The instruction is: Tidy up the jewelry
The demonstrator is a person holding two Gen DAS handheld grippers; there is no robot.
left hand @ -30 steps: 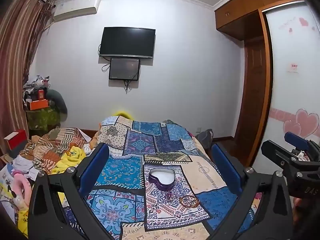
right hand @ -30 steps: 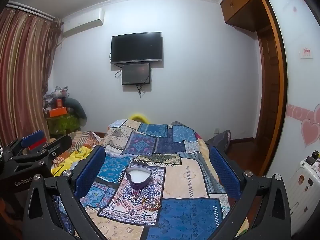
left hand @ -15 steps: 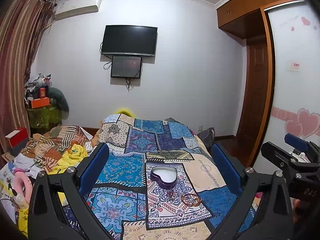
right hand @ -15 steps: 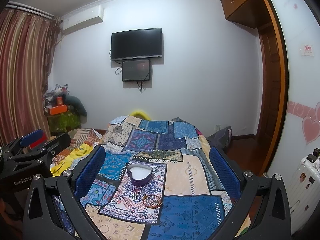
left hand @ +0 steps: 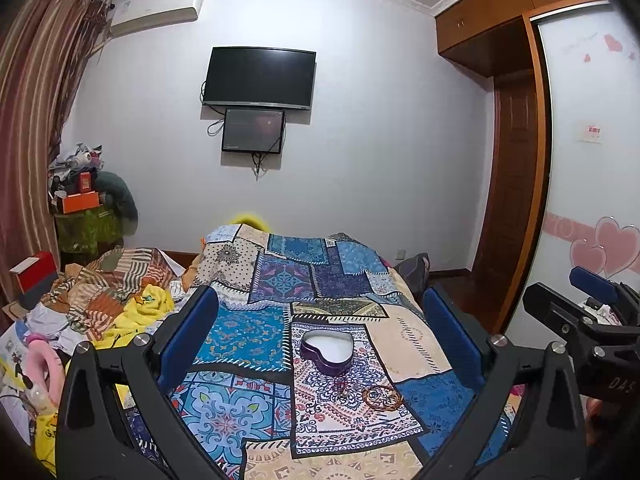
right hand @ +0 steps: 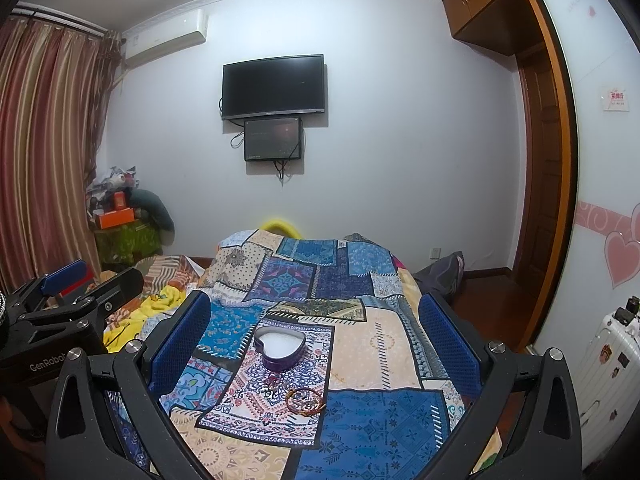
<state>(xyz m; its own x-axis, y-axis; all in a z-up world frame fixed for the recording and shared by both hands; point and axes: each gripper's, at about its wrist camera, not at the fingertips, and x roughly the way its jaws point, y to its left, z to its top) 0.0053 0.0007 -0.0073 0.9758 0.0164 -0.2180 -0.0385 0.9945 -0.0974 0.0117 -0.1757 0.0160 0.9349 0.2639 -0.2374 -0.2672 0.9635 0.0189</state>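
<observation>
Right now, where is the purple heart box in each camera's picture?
Left wrist view: the heart box sits just right of centre on the patchwork quilt, between the open fingers.
Right wrist view: the heart box sits left of centre, nearer the left finger.
Shared landmark: the bracelets lie on the quilt just in front of it, slightly to the right.

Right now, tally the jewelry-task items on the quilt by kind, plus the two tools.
Heart-shaped tin, purple, open, no lid on it: 1
Bangle, orange-brown, lying flat just in front of the tin: 1
Small beaded piece beside the bangle, too small to identify: 1
Handheld grippers, left gripper and right gripper, jaws spread, holding nothing: 2
Total: 5
</observation>
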